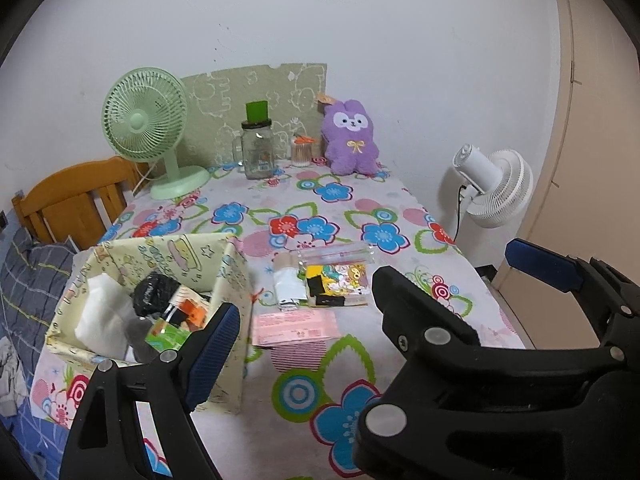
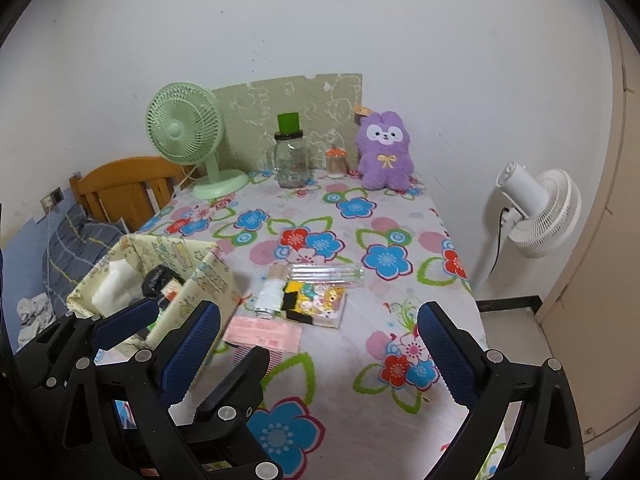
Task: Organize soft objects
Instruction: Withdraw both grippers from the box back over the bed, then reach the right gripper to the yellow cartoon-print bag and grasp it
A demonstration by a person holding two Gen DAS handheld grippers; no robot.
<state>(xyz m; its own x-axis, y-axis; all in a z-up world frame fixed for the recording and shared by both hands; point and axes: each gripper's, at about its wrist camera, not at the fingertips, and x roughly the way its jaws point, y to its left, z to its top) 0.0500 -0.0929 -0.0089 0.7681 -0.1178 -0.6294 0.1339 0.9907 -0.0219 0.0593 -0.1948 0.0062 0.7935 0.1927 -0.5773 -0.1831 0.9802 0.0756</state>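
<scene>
A purple plush bunny [image 1: 352,136] [image 2: 384,152] sits upright at the table's far edge against a green board. At the near left stands a cream fabric box [image 1: 236,276] [image 2: 208,276] holding a white soft bundle [image 1: 104,316], a black item and small packets. My left gripper [image 1: 320,308] hovers open and empty beside the box. The right gripper [image 2: 318,312] is open and empty over the tablecloth. Its fingers [image 1: 540,266] cross the right of the left wrist view and hide my left gripper's right finger.
In the table's middle lie a sticker bag [image 1: 336,280] [image 2: 320,300], a white folded packet [image 1: 288,288] and a pink packet [image 1: 296,326]. At the back are a green fan [image 1: 144,120], a glass jar [image 1: 256,152] and a swab pot [image 1: 302,152]. A white fan [image 2: 540,216] stands right.
</scene>
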